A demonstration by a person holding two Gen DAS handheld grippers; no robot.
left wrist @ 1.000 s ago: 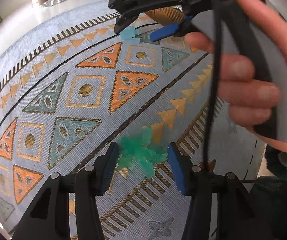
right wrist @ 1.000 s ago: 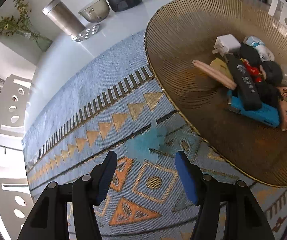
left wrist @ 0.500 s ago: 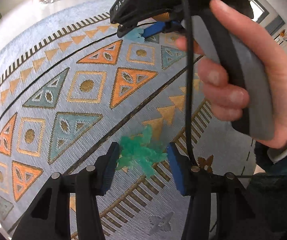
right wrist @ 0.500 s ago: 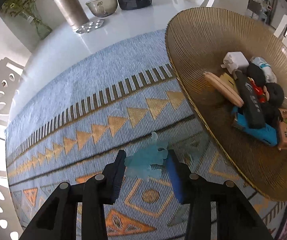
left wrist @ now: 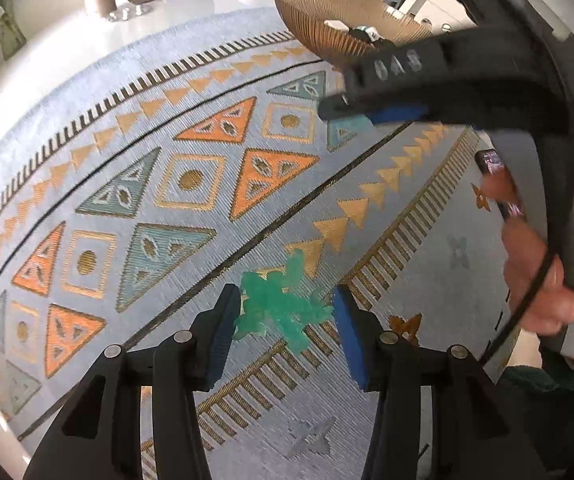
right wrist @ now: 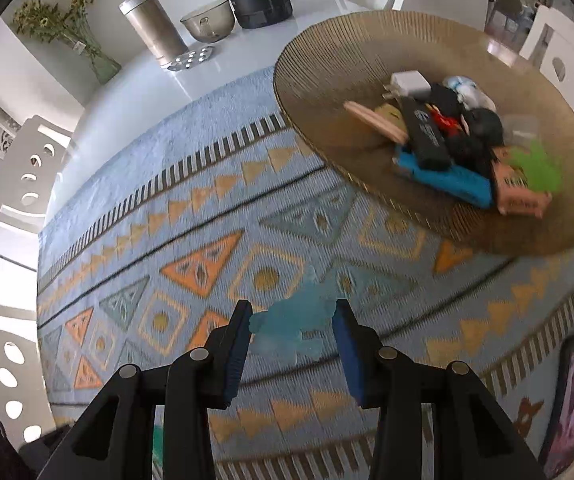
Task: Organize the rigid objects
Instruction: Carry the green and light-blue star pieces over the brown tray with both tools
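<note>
Left gripper [left wrist: 283, 316] clamped on spiky translucent green toy [left wrist: 279, 308]. Right gripper [right wrist: 291, 332] pinching jagged blue toy [right wrist: 291, 320], near ribbed golden bowl [right wrist: 327, 64].

Home dining room: white tabletop [right wrist: 135, 96] under a patterned runner [right wrist: 207, 208], white cut-out chairs [right wrist: 27, 172] around it, flower vase [right wrist: 99, 64], steel canister [right wrist: 153, 30], metal bowl [right wrist: 207, 24], and woven bowl [right wrist: 327, 60] holding household odds and ends.
</note>
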